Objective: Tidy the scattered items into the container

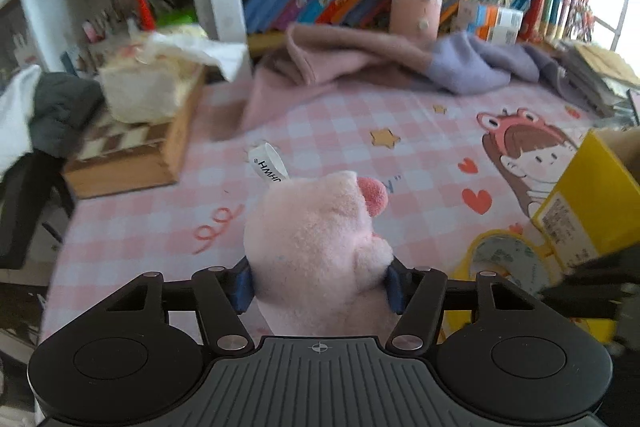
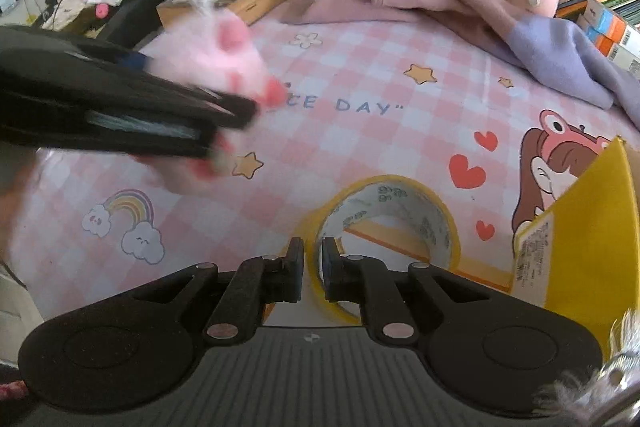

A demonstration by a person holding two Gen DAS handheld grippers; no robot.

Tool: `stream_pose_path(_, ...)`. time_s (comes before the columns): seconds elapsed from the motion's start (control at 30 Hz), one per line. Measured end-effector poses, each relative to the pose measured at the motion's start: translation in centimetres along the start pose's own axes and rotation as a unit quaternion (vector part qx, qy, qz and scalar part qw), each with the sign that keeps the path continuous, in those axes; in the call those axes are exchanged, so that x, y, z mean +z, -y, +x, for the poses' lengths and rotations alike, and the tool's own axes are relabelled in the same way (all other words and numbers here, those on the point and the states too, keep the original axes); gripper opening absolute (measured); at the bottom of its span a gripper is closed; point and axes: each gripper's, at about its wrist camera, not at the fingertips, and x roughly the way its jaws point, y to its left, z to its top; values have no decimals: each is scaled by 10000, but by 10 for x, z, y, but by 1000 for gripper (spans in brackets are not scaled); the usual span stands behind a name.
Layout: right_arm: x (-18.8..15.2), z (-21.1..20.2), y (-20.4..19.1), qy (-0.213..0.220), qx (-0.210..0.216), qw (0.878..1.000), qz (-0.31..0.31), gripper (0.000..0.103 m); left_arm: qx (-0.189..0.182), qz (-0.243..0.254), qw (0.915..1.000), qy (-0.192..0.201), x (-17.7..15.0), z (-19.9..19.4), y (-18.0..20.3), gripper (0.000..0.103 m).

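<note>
My left gripper (image 1: 320, 285) is clamped on the pink plush toy (image 1: 320, 243), held up off the desk (image 1: 320, 123); it looks soft and light, so I'd keep squeezing its body. My right gripper (image 2: 313, 269) pinches the wall of the yellow tape roll (image 2: 400, 219), which seems stiff and light. The yellow box (image 2: 592, 251) stands just beside the roll.

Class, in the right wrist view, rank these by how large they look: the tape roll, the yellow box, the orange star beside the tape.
1. Yellow box, though cut off by the frame edge.
2. Tape roll, held close by the right gripper, so nearness enlarges it.
3. Orange star, clearly smallest.
</note>
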Motion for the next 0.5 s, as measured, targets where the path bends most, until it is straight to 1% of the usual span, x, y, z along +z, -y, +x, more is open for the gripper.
stream_pose_path(0.1, 0, 9, -3, -98, -102, 9999, -95, 11, -51, -293, 9996, -9, -6, -16, -11, 60)
stream_pose_path(0.2, 0, 18, -2, -178, -213, 9996, -63, 11, -152, -553, 9983, -41, -15, -25, -16, 60)
stream_pose_path(0.3, 0, 24, 0, -146, -278, 9995, 12, 14, -219, -547, 9983, -24, -21, -31, -12, 60)
stream_pose_path(0.33, 1, 25, -1, -112, -293, 9995, -15, 14, -227, -511, 9984, -23, -23, -33, -11, 60)
stream_pose_path(0.37, 0, 25, -2, -78, -302, 9995, -65, 10, -221, -477, 9986, -19, -26, -34, -10, 60)
stream_pose_path(0.5, -1, 16, -5, 121, -249, 9996, -97, 9, -216, -523, 9984, 24, -33, -45, -12, 60)
